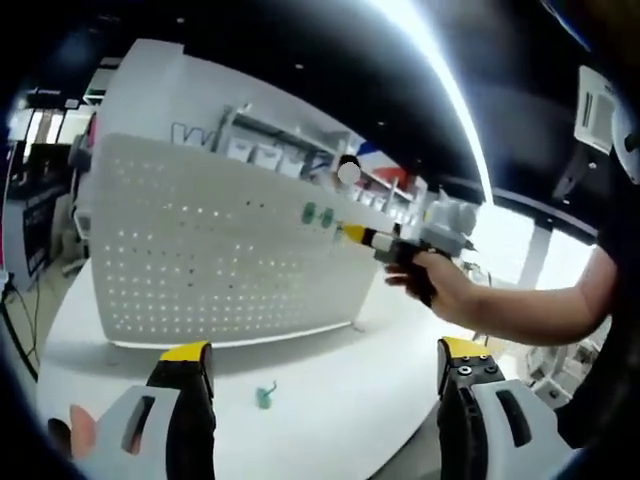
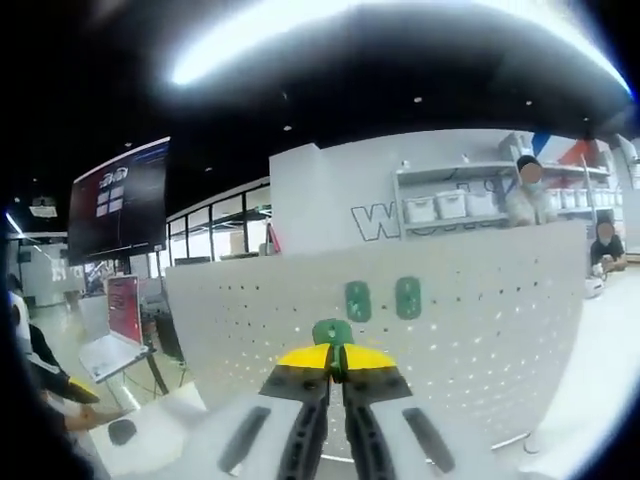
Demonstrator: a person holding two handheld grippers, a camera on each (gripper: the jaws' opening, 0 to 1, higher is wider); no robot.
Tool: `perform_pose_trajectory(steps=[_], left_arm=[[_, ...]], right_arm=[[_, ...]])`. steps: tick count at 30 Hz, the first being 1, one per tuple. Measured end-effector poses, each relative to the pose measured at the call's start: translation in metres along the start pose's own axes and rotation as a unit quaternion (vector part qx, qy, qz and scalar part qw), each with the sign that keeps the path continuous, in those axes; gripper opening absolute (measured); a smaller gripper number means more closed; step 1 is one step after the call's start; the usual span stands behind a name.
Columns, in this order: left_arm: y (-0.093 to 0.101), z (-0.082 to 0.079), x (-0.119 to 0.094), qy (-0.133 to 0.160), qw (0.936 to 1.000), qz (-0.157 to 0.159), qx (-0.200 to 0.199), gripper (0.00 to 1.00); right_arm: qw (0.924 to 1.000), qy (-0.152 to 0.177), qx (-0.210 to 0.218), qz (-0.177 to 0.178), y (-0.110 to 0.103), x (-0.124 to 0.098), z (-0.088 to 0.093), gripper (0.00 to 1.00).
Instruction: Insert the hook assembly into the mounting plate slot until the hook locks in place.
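A white perforated mounting plate (image 1: 200, 260) (image 2: 490, 330) stands upright on the round white table (image 1: 330, 400). Two green hooks (image 1: 318, 214) (image 2: 382, 299) sit side by side on its face. In the right gripper view my right gripper (image 2: 337, 358) is shut on a third green hook (image 2: 332, 332), held just in front of the plate and below the mounted pair. The left gripper view shows that right gripper (image 1: 352, 234) in a person's hand (image 1: 445, 290), its yellow tip close to the plate. Another green hook (image 1: 265, 396) lies on the table. My left gripper (image 1: 325, 362) is open, low over the table.
Shelves with white bins (image 2: 440, 207) and seated people are behind the plate. A dark wall screen (image 2: 120, 210) and a red sign (image 2: 124, 308) stand to the left. The table's curved edge (image 1: 400, 450) runs near my left gripper.
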State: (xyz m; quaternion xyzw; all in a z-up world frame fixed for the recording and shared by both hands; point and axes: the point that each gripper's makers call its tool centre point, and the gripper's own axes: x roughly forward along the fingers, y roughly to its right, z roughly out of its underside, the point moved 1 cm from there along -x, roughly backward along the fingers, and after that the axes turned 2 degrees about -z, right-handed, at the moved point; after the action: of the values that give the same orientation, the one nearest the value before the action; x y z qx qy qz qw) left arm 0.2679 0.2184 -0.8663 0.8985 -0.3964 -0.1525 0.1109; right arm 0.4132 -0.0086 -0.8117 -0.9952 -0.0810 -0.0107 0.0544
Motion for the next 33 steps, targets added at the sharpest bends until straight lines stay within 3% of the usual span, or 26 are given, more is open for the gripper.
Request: perform_pose_trajectory(steps=[2, 33], left_arm=[[-0.001, 0.002, 0.001, -0.006, 1.0000, -0.002, 0.003, 0.93], [-0.023, 0.010, 0.005, -0.027, 0.9993, -0.026, -0.005, 0.89]], right_arm=[[0.9998, 0.003, 0.018, 0.005, 0.005, 0.003, -0.002, 0.01], [0.9967, 0.029, 0.004, 0.075, 0.086, 0.028, -0.019, 0.01]])
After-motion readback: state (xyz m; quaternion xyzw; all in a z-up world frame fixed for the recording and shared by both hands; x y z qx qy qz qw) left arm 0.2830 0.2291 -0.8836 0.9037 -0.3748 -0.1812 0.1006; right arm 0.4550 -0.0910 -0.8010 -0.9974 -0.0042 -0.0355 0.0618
